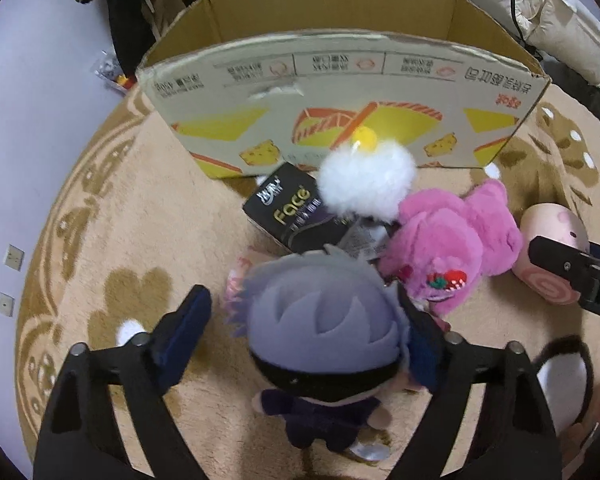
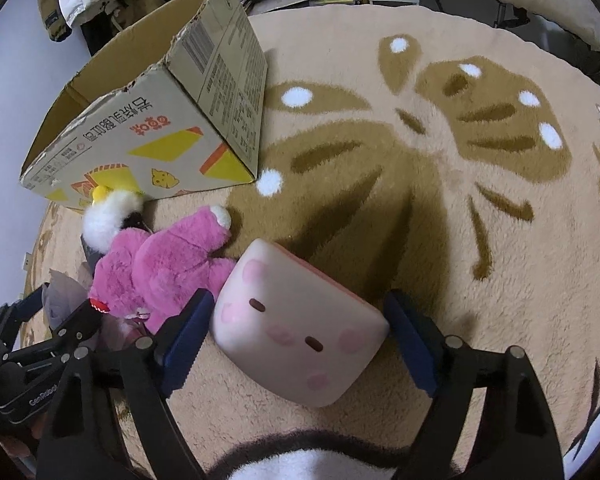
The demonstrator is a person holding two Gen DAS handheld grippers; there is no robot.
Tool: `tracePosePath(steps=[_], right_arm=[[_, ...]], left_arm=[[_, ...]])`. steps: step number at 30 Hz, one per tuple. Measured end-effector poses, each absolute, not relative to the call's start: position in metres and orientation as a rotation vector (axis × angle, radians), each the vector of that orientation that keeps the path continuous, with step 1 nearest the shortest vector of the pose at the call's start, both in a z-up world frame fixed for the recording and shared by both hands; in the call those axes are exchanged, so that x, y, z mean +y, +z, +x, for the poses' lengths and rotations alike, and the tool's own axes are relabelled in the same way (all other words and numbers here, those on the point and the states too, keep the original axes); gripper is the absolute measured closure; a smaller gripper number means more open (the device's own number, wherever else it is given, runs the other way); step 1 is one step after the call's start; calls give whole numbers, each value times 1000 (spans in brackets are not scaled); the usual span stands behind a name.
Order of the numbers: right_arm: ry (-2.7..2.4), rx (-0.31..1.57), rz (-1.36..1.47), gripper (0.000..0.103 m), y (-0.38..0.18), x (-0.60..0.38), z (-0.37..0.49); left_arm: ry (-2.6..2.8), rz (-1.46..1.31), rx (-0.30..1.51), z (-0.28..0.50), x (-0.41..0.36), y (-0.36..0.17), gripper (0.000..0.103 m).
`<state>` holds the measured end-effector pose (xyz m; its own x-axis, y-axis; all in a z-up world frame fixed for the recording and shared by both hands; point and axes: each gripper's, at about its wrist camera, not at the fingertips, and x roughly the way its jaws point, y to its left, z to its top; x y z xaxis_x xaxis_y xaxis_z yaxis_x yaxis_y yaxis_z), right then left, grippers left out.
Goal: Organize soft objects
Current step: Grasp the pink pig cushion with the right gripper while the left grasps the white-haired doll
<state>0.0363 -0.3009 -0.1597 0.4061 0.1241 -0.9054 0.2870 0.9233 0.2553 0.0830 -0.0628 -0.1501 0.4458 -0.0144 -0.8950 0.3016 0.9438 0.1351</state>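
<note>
My left gripper (image 1: 304, 328) is open around a grey-haired doll (image 1: 320, 332) lying on the rug; its right finger touches the doll's head, the left finger stands apart. My right gripper (image 2: 300, 332) is open around a pale pink roll-shaped cushion (image 2: 300, 328), which also shows in the left wrist view (image 1: 548, 256). A pink plush (image 1: 448, 240) (image 2: 160, 268) and a white fluffy toy with a yellow tip (image 1: 368, 180) (image 2: 108, 216) lie between them. An open cardboard box (image 1: 340, 92) (image 2: 148, 120) stands behind.
A black tissue pack (image 1: 292, 208) lies in front of the box, under the white toy. A black-and-white plush (image 1: 560, 376) (image 2: 308, 460) lies close under the right gripper. The beige rug (image 2: 420, 200) carries everything. Clothes and shelves stand behind the box.
</note>
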Motion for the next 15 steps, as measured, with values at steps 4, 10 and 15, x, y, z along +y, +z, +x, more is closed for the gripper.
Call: tracePosePath(steps=[4,10,15], right_arm=[[-106,1158,387,18,-162,-298,35],[-91,1152,377,38,-160,-290,34],[-93,1120,382,46,-150,-290,33]], left_arm=[[-227,284,1107,81,-66,-152,39],[-241,273,1095,80,-65,-148,40],[-222,266,1042,77,-63,-133,40]])
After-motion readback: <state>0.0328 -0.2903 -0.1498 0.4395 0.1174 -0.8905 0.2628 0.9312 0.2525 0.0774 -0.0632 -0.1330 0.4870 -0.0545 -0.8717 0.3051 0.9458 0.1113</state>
